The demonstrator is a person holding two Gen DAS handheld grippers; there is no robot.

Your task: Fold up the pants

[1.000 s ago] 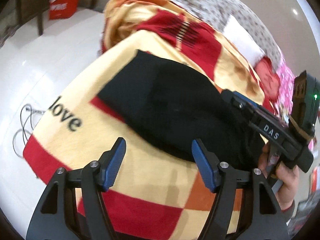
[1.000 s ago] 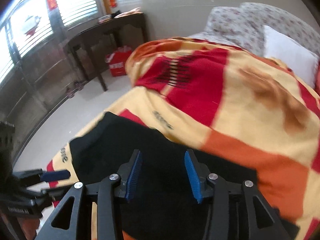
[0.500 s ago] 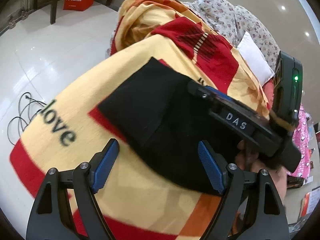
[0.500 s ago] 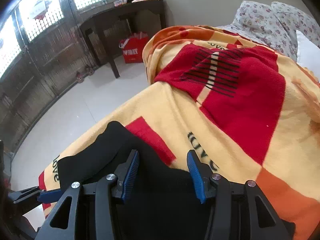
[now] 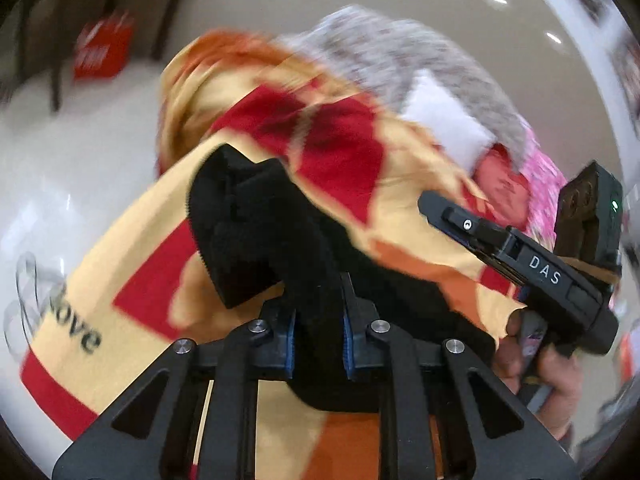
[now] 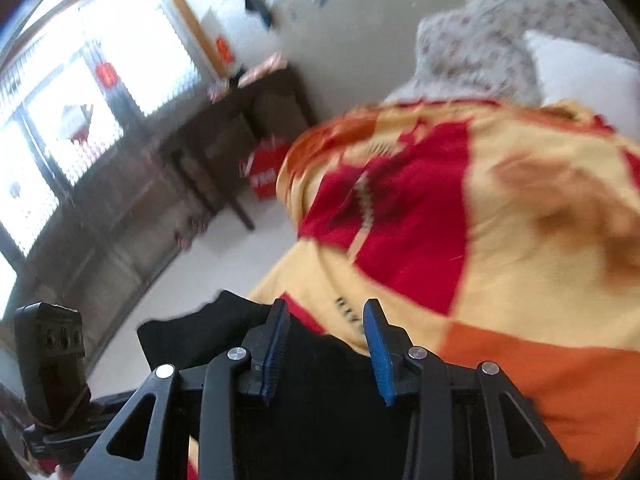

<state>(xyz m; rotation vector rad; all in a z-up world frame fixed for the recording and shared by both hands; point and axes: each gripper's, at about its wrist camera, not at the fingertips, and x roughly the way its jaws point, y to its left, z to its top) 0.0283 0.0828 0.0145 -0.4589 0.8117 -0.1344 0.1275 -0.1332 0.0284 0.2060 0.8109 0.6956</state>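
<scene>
- My left claw has just been closing and is now clamped on the pants; a bunched fold of the black fabric is squeezed between its blue pads.
- Beyond that claw the pants rise in a rumpled fold, with one flap hanging to the claw's left over the blanket (the one printed "love").
- The blanket covers the bed under and ahead of both claws; pillows lie far ahead, to the right.
- My right claw has just been closing too, but its pads stand apart; I see black fabric under and behind them, though I can't tell whether any sits between them (the view is blurred).
- From the left wrist, the right claw's body shows to the right, held in a hand, beside the pants' right edge.
- From the right wrist, the pants stretch left from the claw, towards the bed's edge.
- A red bag stands on the floor far ahead, by a dark table.
</scene>
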